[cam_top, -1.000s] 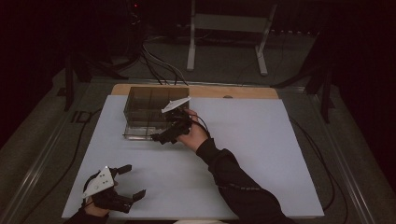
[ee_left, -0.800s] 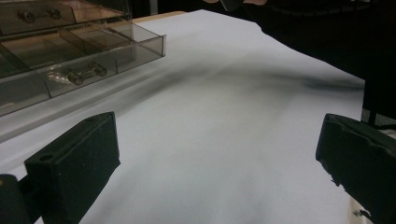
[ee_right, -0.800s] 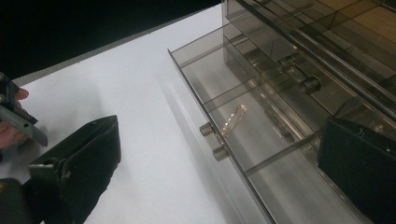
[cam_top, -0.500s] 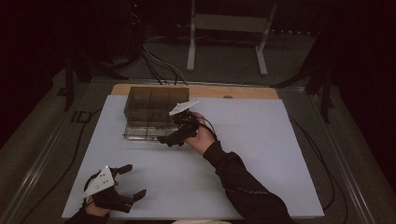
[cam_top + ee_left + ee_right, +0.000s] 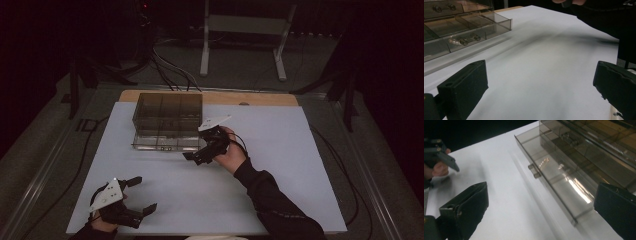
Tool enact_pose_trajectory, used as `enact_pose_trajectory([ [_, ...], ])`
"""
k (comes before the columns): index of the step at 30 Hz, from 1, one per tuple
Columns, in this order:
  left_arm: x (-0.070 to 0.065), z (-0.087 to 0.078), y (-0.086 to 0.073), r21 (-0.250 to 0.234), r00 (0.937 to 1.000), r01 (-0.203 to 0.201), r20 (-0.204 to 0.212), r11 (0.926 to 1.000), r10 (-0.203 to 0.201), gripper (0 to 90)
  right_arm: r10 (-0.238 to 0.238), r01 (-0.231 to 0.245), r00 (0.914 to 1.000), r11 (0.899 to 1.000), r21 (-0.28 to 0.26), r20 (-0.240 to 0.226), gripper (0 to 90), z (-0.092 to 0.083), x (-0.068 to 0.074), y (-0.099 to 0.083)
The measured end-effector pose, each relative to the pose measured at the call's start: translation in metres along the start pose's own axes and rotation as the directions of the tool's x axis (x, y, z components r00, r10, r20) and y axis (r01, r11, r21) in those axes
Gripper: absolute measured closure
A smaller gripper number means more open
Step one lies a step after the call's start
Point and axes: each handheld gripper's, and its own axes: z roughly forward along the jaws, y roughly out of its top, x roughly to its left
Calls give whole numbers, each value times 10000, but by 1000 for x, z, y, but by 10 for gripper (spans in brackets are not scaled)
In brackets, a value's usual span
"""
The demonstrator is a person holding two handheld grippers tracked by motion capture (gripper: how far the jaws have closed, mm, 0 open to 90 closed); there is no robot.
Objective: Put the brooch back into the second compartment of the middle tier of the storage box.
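We see one smoky drawer box (image 5: 167, 120), bottom drawer (image 5: 554, 182) pulled out, and two grippers: left (image 5: 134, 196) and right (image 5: 196, 157), both spread wide, holding nothing.

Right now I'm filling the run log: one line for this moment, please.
left gripper: open, idle, near table edge | right gripper: open, beside drawer | drawer: pulled out of organizer box

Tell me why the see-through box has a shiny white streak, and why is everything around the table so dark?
In the right gripper view, light glints off the pulled-out drawer of the smoky plastic box. In the high view, the white table is lit while the room behind stays dim. In the left gripper view, soft blurry shadows cross the table.
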Motion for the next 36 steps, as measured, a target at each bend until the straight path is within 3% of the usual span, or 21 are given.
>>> enact_pose_trajectory([
  [19,0,0,1,-29,10000,-27,11,10000,27,6,97,-87,9994,9995,-294,326,0,-31,-3,-55],
  [36,0,1,0,18,10000,-15,41,10000,15,6,-76,79,9928,10000,-24,1198,0,-64,0,-113],
])
